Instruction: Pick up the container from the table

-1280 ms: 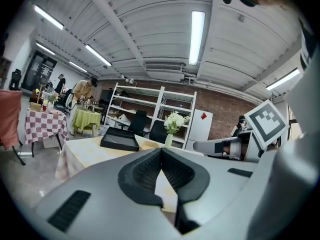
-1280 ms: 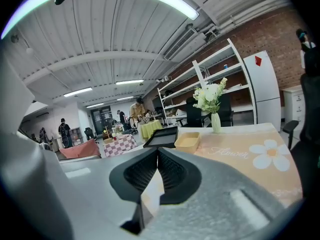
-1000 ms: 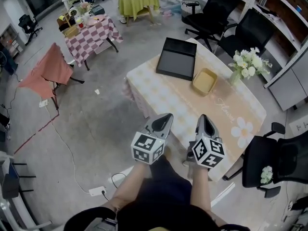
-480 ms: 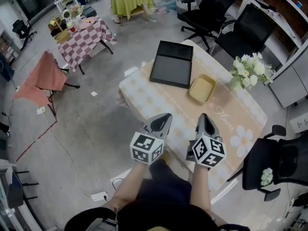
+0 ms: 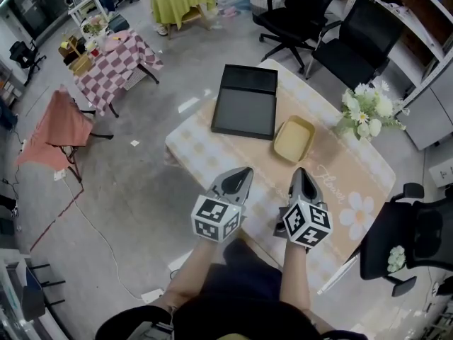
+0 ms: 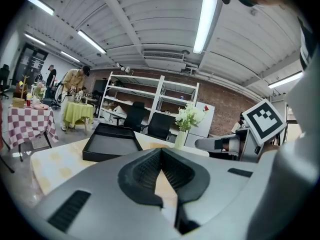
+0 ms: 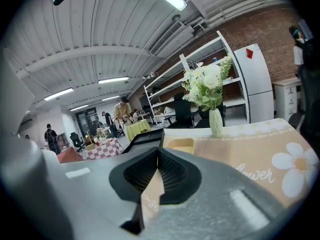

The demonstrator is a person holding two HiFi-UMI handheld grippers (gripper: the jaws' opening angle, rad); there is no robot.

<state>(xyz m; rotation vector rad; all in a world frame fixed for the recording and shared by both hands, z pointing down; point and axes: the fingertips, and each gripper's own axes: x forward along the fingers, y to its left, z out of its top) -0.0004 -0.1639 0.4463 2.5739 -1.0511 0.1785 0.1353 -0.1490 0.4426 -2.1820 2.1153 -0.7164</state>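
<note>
The container is a shallow yellow tray (image 5: 294, 139) on the table (image 5: 212, 151), next to a black tray (image 5: 245, 109). In the right gripper view the yellow container (image 7: 180, 145) lies just beyond the jaws, in front of the flower vase (image 7: 215, 122). My left gripper (image 5: 244, 170) and right gripper (image 5: 300, 171) hover side by side over the table's near edge, short of the container. Both are shut and hold nothing. The left gripper (image 6: 161, 151) points at the table, with the black tray (image 6: 111, 144) to its left. The right gripper (image 7: 158, 151) has its tips together.
A vase of white flowers (image 5: 368, 110) stands at the table's right end. Black office chairs (image 5: 354, 44) stand behind the table and one (image 5: 417, 236) at its near right. A checkered table (image 5: 113, 59) and a pink-draped chair (image 5: 60, 126) stand to the left.
Both grippers have come forward over the near edge of the table. In the head view the table and its trays have slid closer and to the left.
</note>
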